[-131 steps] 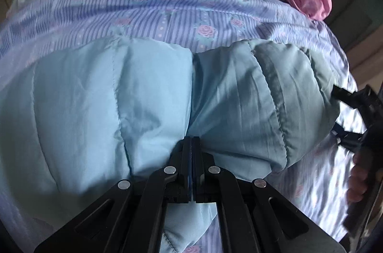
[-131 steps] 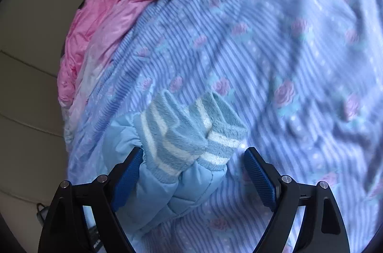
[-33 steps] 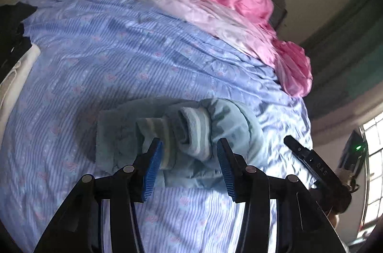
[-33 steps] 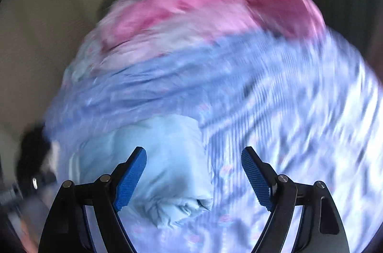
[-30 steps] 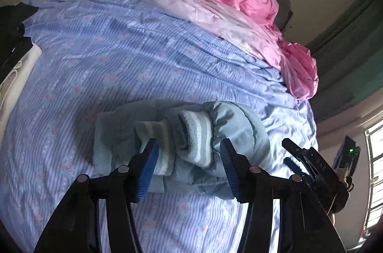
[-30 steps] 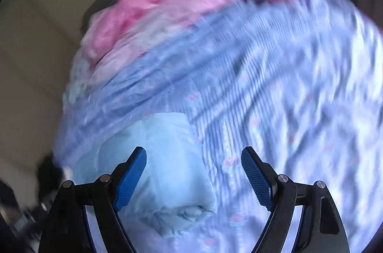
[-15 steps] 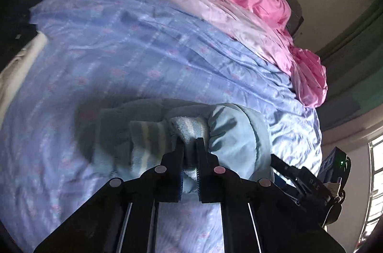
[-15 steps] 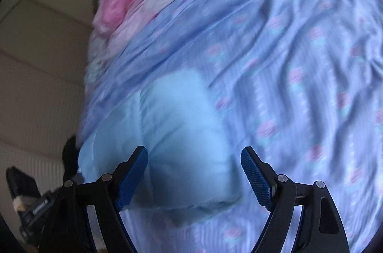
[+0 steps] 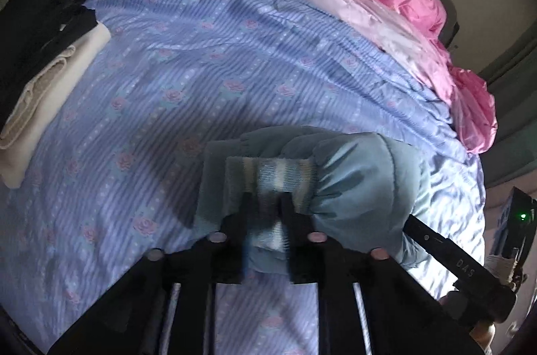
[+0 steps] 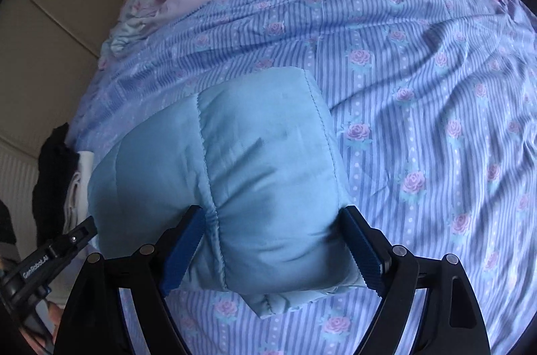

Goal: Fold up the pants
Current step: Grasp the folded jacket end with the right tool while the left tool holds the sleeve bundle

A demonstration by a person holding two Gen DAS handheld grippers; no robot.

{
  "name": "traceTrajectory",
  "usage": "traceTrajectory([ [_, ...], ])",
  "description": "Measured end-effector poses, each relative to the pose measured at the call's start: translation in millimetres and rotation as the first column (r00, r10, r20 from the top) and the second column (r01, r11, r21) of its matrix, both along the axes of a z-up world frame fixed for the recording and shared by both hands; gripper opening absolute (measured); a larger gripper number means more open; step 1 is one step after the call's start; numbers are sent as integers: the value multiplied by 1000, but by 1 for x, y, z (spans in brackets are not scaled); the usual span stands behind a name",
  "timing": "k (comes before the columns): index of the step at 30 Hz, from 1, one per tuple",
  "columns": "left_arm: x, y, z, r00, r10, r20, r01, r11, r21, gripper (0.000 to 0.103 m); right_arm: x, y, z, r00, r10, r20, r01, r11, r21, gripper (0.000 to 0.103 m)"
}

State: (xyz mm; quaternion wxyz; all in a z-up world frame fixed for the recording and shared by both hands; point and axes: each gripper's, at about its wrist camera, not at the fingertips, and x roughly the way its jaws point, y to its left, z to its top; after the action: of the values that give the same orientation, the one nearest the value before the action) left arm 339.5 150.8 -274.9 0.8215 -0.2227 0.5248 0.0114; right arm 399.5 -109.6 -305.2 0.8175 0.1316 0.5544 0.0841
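On the bed (image 9: 208, 59), the left tool (image 9: 263, 204) pinches the striped cuff (image 9: 282, 177) of the folded pants (image 10: 261, 173). At their other end, the right tool (image 10: 272, 240) spreads wide around the bundle.

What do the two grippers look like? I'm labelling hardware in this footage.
Both are black, angular two-finger frames with round silver rivets. The right gripper has ribbed blue finger pads and "DAS" lettering. The left gripper carries "GenRobot.AI" on its side; its pads look dark.
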Motion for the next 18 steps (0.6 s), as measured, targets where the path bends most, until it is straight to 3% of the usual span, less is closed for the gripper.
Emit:
traceTrajectory([
  [1, -1, 3, 1, 1000, 10, -8, -10, 1000, -2, 31, 1, 4, 0, 1000, 4, 1, -4, 1000, -23, 85],
  [3, -8, 11, 5, 999, 48, -19, -48, 999, 1, 50, -1, 7, 0, 1000, 5, 2, -4, 999, -45, 85],
  [6, -28, 24, 14, 991, 132, -22, -132, 991, -6, 59, -7, 11, 1, 1000, 0, 3, 1, 998, -70, 85],
  [9, -45, 31, 4, 979, 195, -62, -201, 972, -120, 70, -7, 19, 1, 1000, 0, 6, 1, 995, -98, 85],
  [12, -52, 34, -21, 957, 248, -150, -282, 915, -288, 70, -9, 23, 2, 1000, 0, 6, 1, 993, -118, 85],
  [14, -56, 35, -33, 940, 289, -183, -339, 863, -375, 70, -9, 24, 3, 1000, 0, 7, 1, 991, -130, 85],
  [16, -59, 34, -39, 931, 318, -181, -366, 820, -440, 74, -11, 25, 3, 1000, 1, 9, 0, 991, -136, 85],
  [18, -56, 30, -42, 931, 318, -179, -365, 798, -480, 76, -10, 25, 2, 1000, 1, 7, 0, 990, -138, 85],
])
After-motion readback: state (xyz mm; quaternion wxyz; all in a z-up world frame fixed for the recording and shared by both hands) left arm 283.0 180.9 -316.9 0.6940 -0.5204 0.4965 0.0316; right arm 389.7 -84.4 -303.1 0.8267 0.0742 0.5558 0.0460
